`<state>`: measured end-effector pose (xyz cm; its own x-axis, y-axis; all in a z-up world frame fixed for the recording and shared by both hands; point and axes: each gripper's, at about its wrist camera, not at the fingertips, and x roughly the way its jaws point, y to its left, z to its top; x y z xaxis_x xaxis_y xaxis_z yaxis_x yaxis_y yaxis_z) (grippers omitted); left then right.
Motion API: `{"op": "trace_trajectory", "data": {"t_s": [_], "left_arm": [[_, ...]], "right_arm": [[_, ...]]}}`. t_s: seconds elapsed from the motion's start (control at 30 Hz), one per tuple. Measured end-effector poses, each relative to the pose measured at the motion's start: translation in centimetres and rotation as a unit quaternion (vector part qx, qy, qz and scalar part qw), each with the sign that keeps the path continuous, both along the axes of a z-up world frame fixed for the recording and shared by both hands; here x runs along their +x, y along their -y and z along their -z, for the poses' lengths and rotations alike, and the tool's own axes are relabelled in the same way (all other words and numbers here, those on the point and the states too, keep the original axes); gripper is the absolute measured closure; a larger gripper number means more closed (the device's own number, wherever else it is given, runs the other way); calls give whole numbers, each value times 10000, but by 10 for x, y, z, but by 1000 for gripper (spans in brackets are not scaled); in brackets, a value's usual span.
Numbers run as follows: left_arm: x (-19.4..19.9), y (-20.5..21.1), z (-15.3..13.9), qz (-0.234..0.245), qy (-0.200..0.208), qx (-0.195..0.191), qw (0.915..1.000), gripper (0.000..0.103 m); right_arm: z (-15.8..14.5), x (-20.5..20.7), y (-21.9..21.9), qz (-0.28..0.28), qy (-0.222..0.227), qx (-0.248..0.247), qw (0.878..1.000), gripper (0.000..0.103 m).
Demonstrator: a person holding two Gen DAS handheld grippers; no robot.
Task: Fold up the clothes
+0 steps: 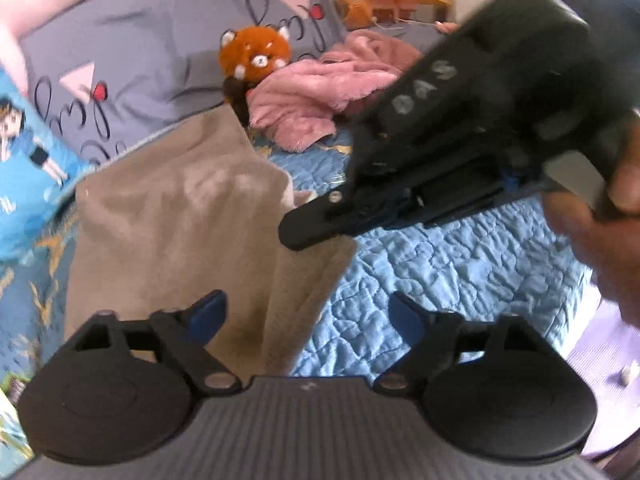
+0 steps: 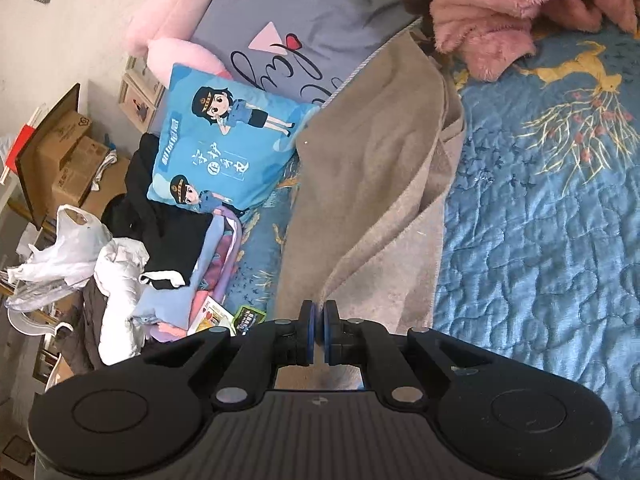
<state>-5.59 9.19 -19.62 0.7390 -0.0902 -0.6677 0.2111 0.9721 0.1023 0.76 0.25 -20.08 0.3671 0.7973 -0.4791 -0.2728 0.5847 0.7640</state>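
Observation:
A beige cloth (image 1: pixel 176 216) lies lengthwise on the blue quilted bed (image 1: pixel 460 264), partly doubled over. My right gripper (image 2: pixel 319 320) is shut on the near edge of the beige cloth (image 2: pixel 376 168), which rises in a ridge to its blue pads. In the left wrist view the right gripper (image 1: pixel 296 236), held by a hand (image 1: pixel 608 232), hovers at the cloth's right corner. My left gripper (image 1: pixel 308 316) stands open over the cloth's near edge. Its pads touch nothing.
A pink fluffy garment (image 2: pixel 500 8) and a red panda plush (image 1: pixel 256 56) lie at the head of the bed by a grey pillow (image 1: pixel 140 52). A blue cartoon cushion (image 2: pixel 224 144) sits left of the cloth. Clothes, bags and boxes (image 2: pixel 132 264) are piled beside the bed.

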Motion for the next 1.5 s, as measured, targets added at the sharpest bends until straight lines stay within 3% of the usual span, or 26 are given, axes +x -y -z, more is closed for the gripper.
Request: {"op": "trace_trajectory", "data": {"t_s": [0.07,0.17,0.23,0.3,0.4,0.47,0.5,0.6,0.73,0.83,1.03,1.1,1.13,1.4,1.5], "left_arm": [[4,-3,1,-47,-47,-112,9999,32],[9,-4,4,-72,-141,-177,9997,61],[12,-9,5,-108,-204,-410,9989,88],[13,-16,5,-216,-224,-648,9974,93],[13,-28,2,-432,-121,-890,9950,96],[14,-38,-2,-638,-18,-930,9936,96],[14,-43,-5,-741,34,-950,9927,96],[16,-59,-12,-989,176,-1008,9898,96],[18,-76,-22,-1162,329,-1137,9861,96],[20,-81,-31,-1229,416,-1182,9845,96],[17,-86,-46,-1289,519,-1225,9827,96],[16,-88,-51,-1320,569,-1261,9816,96],[15,-89,-54,-1337,594,-1283,9809,96],[8,-104,-71,-1515,802,-1178,9781,96],[6,-107,-73,-1536,820,-1167,9778,96]], "right_arm": [[-1,-2,0,-13,-37,82,10000,98],[-3,-5,-3,-40,32,-3,10000,98],[-2,-6,-4,-49,36,-17,10000,98],[-2,-7,-4,-51,37,-11,10000,97],[0,-6,2,41,46,87,9999,89],[3,-5,12,316,60,60,9995,69],[6,-4,19,484,30,31,9988,65],[24,1,38,890,-235,-159,9956,65],[46,5,34,865,-269,-935,9915,65],[61,11,19,664,-338,-879,9933,66],[82,36,-8,645,-941,-163,9933,68],[84,40,-16,585,-1089,-87,9923,96],[81,38,-16,592,-1076,-75,9924,100],[4,-5,41,732,246,-305,9965,101],[-12,-20,70,927,399,-456,9939,101]]}}
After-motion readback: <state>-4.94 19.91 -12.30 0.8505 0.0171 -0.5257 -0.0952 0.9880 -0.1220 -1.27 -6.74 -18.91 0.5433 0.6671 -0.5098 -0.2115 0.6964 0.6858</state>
